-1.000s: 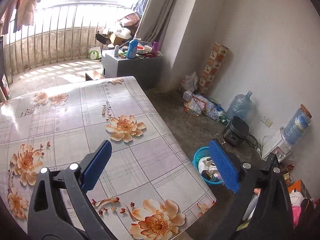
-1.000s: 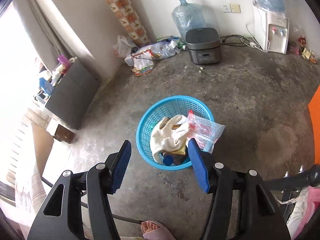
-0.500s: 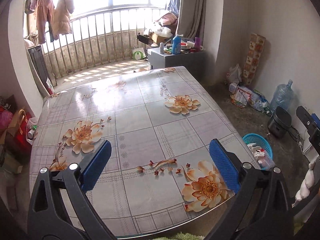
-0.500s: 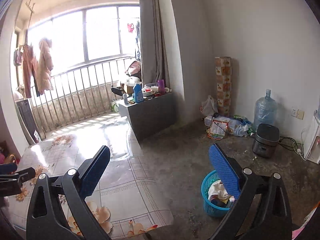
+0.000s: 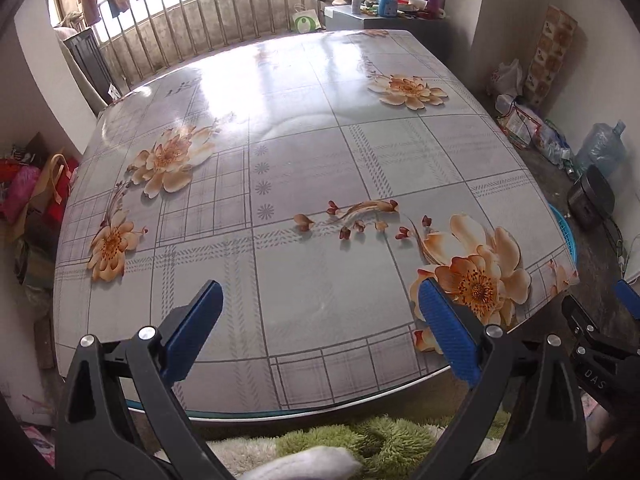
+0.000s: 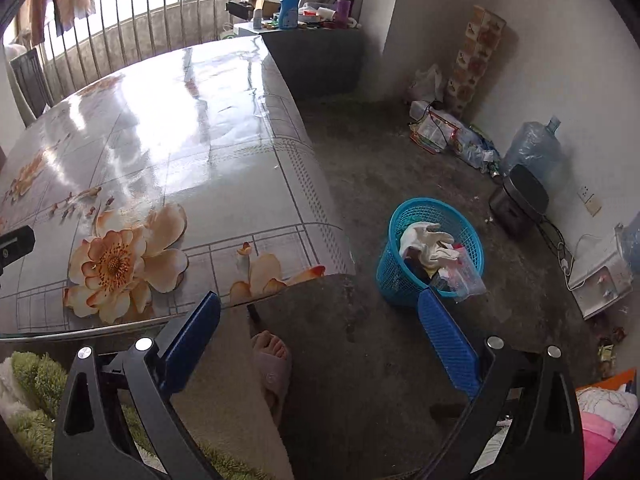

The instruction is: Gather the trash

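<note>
Trash (image 6: pixel 434 246) sits in the blue basket (image 6: pixel 394 276) on the floor beside the bare table (image 5: pixel 304 152), so both the left gripper (image 5: pixel 318 330) and right gripper (image 6: pixel 318 336), spread empty, should scan for leftovers.

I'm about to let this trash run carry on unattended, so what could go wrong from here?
1. The blue basket looks heaped: a clear bag hangs over its rim and might slip onto the floor.
2. Both tools, left and right, are open and empty over a table with no trash visible on it, so another grasp may close on nothing.
3. A slippered foot sits near the basket; a step might tip it.
</note>
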Motion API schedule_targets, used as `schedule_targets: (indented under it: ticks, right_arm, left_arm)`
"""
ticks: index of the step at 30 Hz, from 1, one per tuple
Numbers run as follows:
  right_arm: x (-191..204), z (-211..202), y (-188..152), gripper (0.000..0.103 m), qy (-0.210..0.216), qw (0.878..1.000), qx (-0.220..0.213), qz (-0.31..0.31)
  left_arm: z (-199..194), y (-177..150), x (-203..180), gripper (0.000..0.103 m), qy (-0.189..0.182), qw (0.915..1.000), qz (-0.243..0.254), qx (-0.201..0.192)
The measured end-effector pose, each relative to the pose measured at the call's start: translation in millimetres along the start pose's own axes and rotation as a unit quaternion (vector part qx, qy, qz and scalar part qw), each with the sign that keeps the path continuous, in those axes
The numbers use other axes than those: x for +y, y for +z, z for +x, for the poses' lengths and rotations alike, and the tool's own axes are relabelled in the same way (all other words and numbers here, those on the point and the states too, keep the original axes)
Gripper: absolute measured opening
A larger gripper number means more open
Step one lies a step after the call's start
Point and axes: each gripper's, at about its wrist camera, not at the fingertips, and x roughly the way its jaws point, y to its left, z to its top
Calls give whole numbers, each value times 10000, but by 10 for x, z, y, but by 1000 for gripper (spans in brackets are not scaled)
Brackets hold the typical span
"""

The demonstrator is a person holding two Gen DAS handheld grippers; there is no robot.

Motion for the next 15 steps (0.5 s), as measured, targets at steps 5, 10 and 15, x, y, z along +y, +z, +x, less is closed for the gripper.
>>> schedule_targets:
  ticks: [5,10,15]
  right_arm:
    - [-173,39,35,96,-267,9994,76,224]
    - [-232,18,58,96,-340,9991,48,263]
    - [-226,33,58,96,-307,9992,57,261]
  left_arm:
    - [46,24,-66,94,-70,9998,131,104]
    - [30,22,-117,94,-121,9997,184,90]
    - [-8,20,-145,94,-111,9996,240,29]
